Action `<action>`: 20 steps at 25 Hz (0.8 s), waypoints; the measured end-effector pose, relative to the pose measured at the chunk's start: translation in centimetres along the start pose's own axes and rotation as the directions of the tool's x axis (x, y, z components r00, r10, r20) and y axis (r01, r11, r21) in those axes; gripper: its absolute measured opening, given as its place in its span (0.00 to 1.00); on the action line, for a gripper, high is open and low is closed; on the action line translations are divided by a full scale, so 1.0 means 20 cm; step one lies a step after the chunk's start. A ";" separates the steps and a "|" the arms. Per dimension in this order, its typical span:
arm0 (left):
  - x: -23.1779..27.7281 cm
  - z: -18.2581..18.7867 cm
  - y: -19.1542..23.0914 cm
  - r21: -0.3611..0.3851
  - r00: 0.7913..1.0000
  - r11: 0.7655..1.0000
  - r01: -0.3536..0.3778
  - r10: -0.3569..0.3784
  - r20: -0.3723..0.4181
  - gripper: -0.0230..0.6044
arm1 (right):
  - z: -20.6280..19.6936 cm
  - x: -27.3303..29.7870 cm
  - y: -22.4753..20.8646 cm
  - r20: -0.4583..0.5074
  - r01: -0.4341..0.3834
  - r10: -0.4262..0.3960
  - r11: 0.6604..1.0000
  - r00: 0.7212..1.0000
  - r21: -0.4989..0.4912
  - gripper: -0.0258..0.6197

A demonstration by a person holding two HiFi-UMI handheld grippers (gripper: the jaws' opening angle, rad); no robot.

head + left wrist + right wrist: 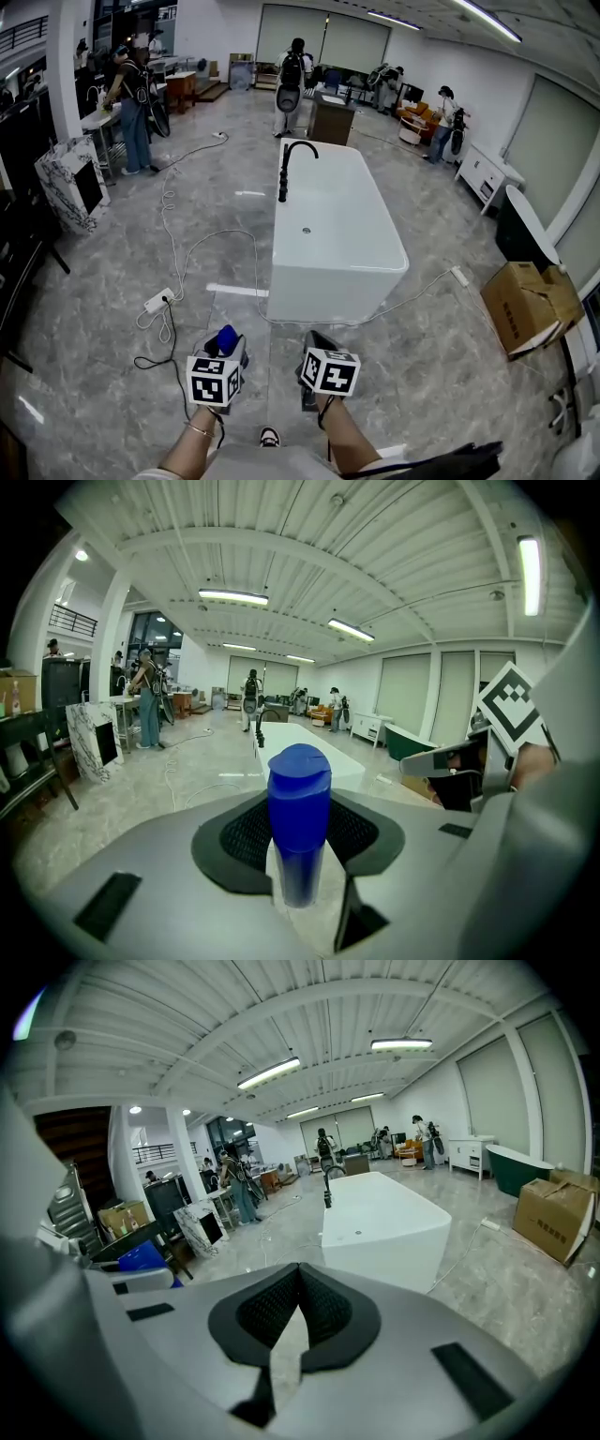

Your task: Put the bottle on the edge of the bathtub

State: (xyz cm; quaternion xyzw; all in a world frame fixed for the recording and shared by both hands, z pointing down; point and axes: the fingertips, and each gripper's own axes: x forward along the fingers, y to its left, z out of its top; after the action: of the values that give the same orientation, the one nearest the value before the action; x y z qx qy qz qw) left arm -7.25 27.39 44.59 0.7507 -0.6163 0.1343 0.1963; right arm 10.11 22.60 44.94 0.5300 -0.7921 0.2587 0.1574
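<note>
A large showroom with a glossy grey marble floor and strip lights on a white ceiling. One white freestanding bathtub [337, 225] stands in the middle of the floor, with one black curved faucet [285, 171] rising at its far left corner. To the right of the bathtub sit one open cardboard box [530, 305] and, farther back, one dark tub [525, 230]. To the left of the bathtub, one white power strip [157, 301] lies on the floor with cables trailing from it. Three people can be made out standing well beyond the bathtub's far end; others there are too small to count.

A person holds two tools short of the bathtub's near end, well apart from it. The left tool [300, 855] pinches one blue bottle [299, 799] between its black ribbed pads; the bottle stands upright, with its cap above the pads. The right tool [298, 1312] carries nothing, and its two pads are pressed together at the tips.
</note>
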 end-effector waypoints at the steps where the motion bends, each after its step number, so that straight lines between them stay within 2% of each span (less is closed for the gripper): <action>1: 0.03 0.01 0.00 -0.001 1.000 1.000 -0.002 0.002 0.000 0.30 | 0.01 0.02 -0.01 -0.002 -0.003 0.003 1.000 1.000 -0.001 0.08; 20: 0.40 0.27 0.02 0.014 0.999 0.999 -0.034 0.033 0.036 0.30 | 0.31 0.31 -0.25 0.016 -0.014 0.014 1.000 1.000 -0.005 0.08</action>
State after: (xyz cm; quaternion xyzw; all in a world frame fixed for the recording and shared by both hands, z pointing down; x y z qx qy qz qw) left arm -6.26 17.83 43.46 0.7441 -0.6312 0.1286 0.1773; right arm 12.54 12.84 44.41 0.5260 -0.7978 0.2534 0.1504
